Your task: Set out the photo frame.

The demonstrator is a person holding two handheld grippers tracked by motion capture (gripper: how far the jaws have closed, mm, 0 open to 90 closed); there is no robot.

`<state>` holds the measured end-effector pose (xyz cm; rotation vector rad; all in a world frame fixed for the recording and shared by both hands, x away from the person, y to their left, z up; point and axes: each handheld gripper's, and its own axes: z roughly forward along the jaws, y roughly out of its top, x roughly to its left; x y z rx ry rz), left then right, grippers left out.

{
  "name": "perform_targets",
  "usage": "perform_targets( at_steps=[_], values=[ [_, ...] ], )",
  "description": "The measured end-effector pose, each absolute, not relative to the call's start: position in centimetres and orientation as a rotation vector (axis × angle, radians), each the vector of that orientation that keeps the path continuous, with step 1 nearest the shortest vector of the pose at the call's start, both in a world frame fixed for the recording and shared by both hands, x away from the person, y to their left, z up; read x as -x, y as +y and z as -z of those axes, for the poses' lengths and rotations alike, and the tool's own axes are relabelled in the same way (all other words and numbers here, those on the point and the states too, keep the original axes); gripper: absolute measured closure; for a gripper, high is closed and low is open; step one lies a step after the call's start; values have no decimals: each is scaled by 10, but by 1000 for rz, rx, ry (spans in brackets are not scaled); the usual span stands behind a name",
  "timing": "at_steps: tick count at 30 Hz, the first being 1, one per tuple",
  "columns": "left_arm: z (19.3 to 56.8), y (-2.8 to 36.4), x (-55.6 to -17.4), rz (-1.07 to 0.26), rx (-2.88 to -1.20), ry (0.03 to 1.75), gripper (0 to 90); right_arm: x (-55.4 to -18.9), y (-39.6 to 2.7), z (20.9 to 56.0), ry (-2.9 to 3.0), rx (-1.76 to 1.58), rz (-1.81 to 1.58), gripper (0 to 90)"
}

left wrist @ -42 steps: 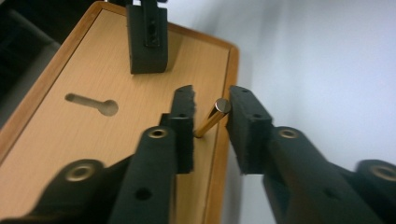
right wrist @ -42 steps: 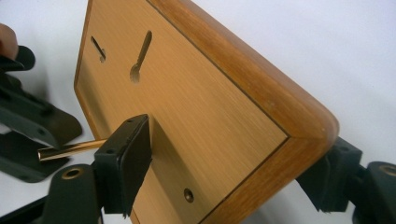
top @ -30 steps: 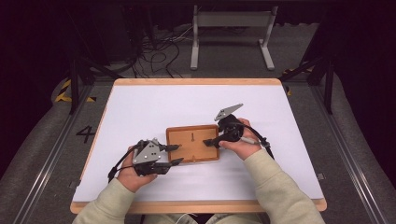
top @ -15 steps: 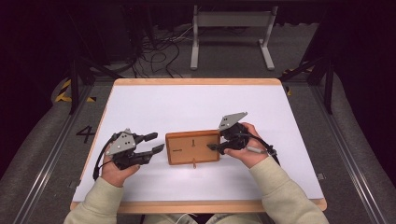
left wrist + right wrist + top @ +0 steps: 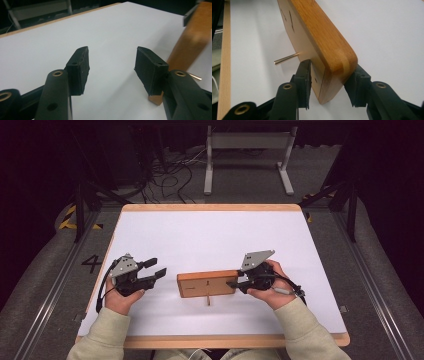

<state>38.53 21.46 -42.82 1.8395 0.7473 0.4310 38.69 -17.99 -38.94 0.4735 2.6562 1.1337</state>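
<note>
Nearest to us, the sleeved forearms come in over the front edge of the desk [image 5: 165,322], a white top with a light wooden rim. In our left hand the left claw [image 5: 156,268] hovers over the white surface, well apart from the wooden board [image 5: 205,282] and pointing toward it; its jaws have just been opening and stand apart with nothing between them, and in the left gripper view we see only bare desk between the two black pads [image 5: 79,68], with the board rising at the right edge of that view. The board stands on its long edge at the middle of the desk, a little toward the front, its broad pale face turned toward us, and a thin metal pin [image 5: 208,299] sticks out from that face toward the desk's front edge. In our right hand the right claw [image 5: 234,284] sits at the board's right end, and its jaws have just been closing around that end. In the right gripper view the rounded corner of the board lies between the jaws: the left pad [image 5: 305,75] lies against the pale face just below the pin, while the other jaw sits close behind the darker back face, and we cannot tell whether it presses there. Beyond the far rim of the desk we see a dark floor with loose cables [image 5: 167,180] and a grey metal stand [image 5: 247,150].
</note>
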Motion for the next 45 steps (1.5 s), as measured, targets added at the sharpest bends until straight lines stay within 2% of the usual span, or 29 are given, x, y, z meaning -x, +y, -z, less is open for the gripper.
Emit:
perform_targets(
  at_steps=[6,11,25,28,32,33,34,37,45],
  values=[
    [436,216,-392,-423,-1877,850,437,-380,-182,389,2666,-476,-1138,569],
    [438,216,-395,-427,-1883,849,435,-372,-184,387,2692,-456,-1135,580],
    [440,211,-398,-382,-1884,836,451,-360,-192,390,2726,-465,-1145,477],
    [439,212,-399,-382,-1878,836,444,-359,-196,391,2724,-489,-1126,478],
    [439,212,-400,-357,-1868,844,432,-356,-206,395,2728,-539,-1090,548],
    [438,212,-400,-360,-1868,845,425,-356,-209,396,2737,-549,-1077,615],
    [438,212,-400,-362,-1871,845,425,-356,-209,396,2737,-549,-1077,615],
    [438,212,-401,-345,-1867,856,424,-353,-212,399,2768,-555,-1072,747],
    [438,212,-402,-334,-1877,870,412,-353,-211,406,2806,-530,-1048,847]
  ],
)
